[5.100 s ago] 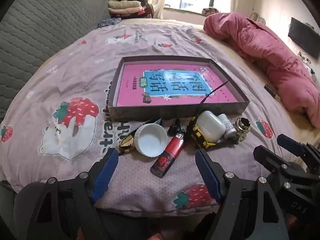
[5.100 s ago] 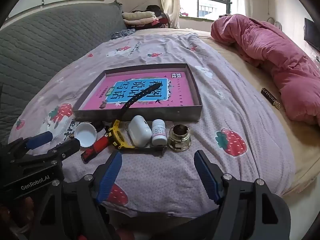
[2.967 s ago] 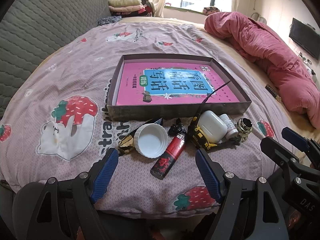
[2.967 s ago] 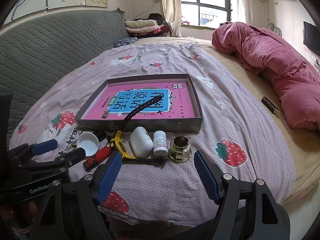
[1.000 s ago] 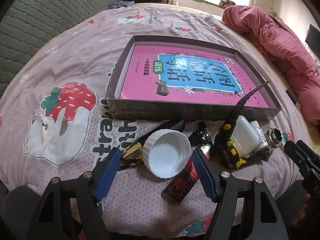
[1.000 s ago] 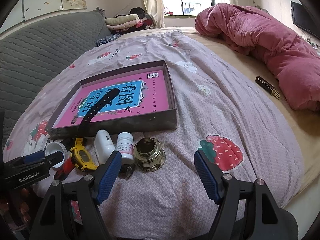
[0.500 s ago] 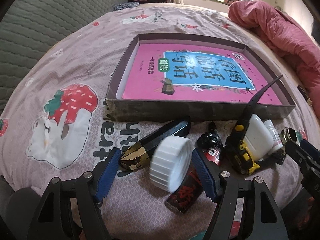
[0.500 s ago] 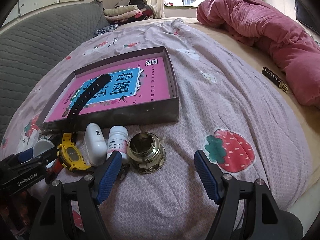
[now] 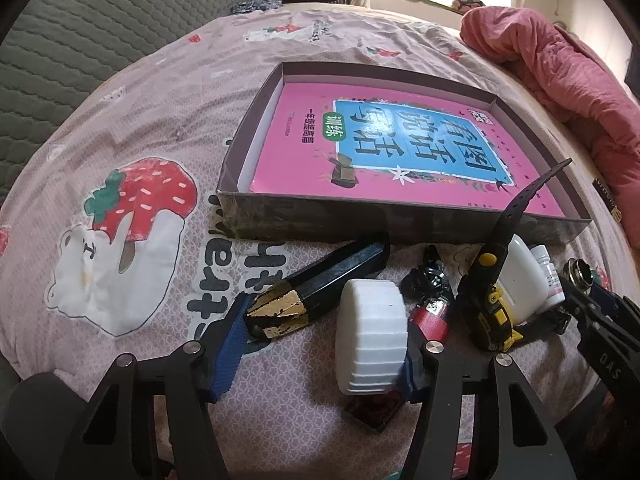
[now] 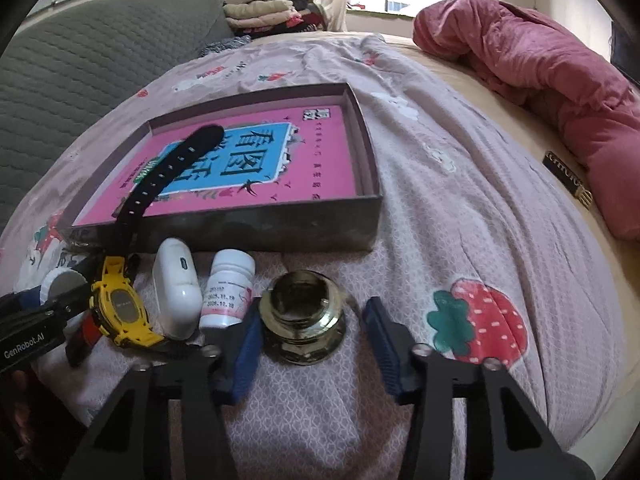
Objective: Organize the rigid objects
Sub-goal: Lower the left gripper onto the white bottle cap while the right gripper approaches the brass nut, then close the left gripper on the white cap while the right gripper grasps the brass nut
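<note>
Closing on two things at once, the person is working both tools just in front of the shallow box (image 9: 304,216), which is lying on the bed with a pink book inside. The left gripper (image 9: 316,348) is narrowing its jaws around a white ribbed cap (image 9: 370,336), tipped on its edge just before the box's near wall; the right pad seems to be touching its rim while the left pad is still standing clear, beside a black-and-gold case (image 9: 316,294). That cap is looking light, stiff and hollow, so a hold across its ridged side should be gripping well, though it may be rolling away if pinched off-centre. The right gripper (image 10: 314,338) is drawing its jaws in around a brass fitting (image 10: 302,320), sitting upright near the box's front right corner, beside a white pill bottle (image 10: 228,292); neither pad is pressing yet. Being solid metal, it is probably heavy and slick, best taken across its flat-sided base.
</note>
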A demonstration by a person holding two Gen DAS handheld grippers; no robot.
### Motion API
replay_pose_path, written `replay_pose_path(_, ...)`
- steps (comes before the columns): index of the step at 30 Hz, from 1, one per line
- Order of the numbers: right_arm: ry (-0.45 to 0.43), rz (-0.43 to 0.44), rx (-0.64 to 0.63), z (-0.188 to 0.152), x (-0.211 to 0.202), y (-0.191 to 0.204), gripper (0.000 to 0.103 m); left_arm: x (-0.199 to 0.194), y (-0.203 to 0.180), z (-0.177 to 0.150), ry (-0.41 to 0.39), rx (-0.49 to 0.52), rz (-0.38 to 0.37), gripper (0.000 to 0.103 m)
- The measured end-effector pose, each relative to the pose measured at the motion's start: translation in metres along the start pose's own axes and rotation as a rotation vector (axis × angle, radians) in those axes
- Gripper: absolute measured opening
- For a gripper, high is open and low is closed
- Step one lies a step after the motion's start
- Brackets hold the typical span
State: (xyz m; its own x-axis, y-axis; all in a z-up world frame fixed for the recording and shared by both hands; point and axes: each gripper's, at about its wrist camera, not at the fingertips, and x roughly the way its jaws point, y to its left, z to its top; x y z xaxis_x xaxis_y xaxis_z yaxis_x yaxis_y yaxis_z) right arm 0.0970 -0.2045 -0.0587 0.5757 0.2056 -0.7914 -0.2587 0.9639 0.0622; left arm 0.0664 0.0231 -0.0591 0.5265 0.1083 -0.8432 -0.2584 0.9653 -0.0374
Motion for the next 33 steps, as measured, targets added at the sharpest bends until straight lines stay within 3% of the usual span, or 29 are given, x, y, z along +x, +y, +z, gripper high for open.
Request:
replay_pose_path(2, -0.011, 0.01, 0.003, 0.0, -0.003, -0.001, 0.037, -0.001, 0.001, 0.001, -0.004, -0.002, 0.005, 0.048)
replay_pose_path(16, -0.025, 0.026, 0.033, 0.002, -0.006, -0.01, 0.037, -0.011, 0.018, -0.003, 0.003, -0.056, -0.099, 0.039)
replay_pose_path(21, -0.019, 0.035, 0.029, 0.002, -0.005, -0.009, 0.037, -0.017, 0.02, -0.002, -0.01, -0.07, -0.14, 0.046)
replay_pose_path(33, -0.025, 0.059, 0.043, 0.002, -0.007, -0.014, 0.037, -0.029, 0.03, -0.013, 0.041, -0.05, -0.099, 0.059)
